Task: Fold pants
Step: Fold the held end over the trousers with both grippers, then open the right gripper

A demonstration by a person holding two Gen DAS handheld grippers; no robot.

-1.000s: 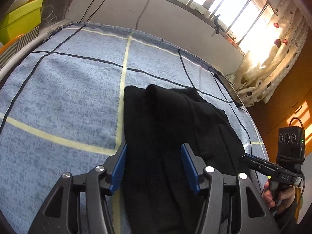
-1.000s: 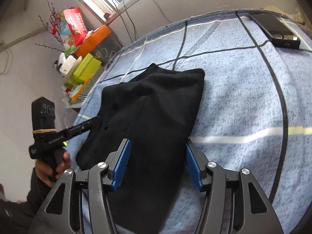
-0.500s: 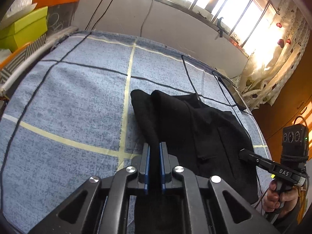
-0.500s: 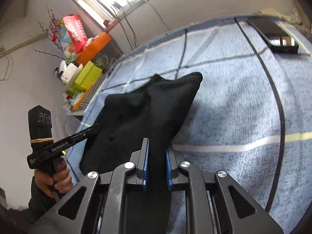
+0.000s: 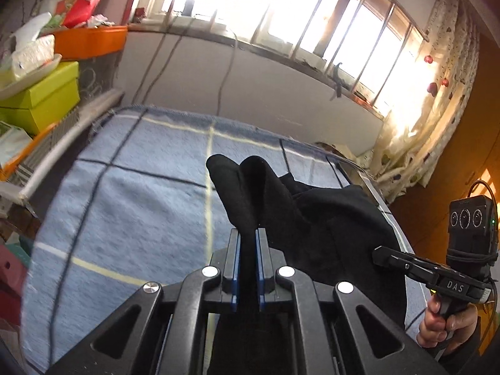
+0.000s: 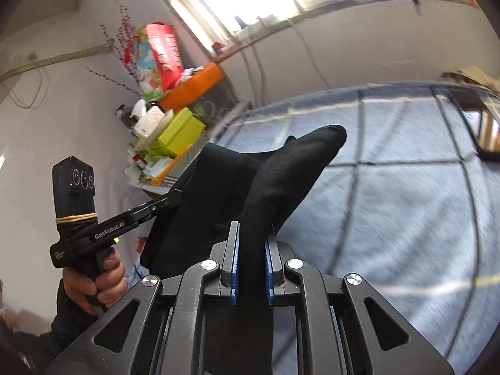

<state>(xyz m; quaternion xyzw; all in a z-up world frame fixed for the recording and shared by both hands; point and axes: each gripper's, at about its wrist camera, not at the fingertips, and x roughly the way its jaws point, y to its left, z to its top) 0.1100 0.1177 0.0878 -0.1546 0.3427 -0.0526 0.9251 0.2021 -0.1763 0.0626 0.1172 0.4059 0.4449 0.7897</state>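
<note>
Both grippers are clamped down on the black pants [image 5: 312, 215]: the left gripper [image 5: 247, 268] and right gripper [image 6: 252, 268] each have a fold of fabric pinched between the blue pads. The pants hang bunched between them, up over the blue plaid blanket [image 5: 140, 206]

Looked forward and steeply down from just behind the left gripper [image 5: 247, 243], close over the black pants [image 5: 312, 218] and the blue checked bed cover [image 5: 131, 206], toward the window wall [image 5: 250, 72], with the right gripper [image 5: 379, 254] at the right edge. Looked likewise from just behind the right gripper [image 6: 251, 234], equally close, toward the corner with the stacked boxes [image 6: 178, 131], with the left gripper [image 6: 175, 197] at the left edge. Shared between both views: pants, bed cover, boxes, window wall.
</note>
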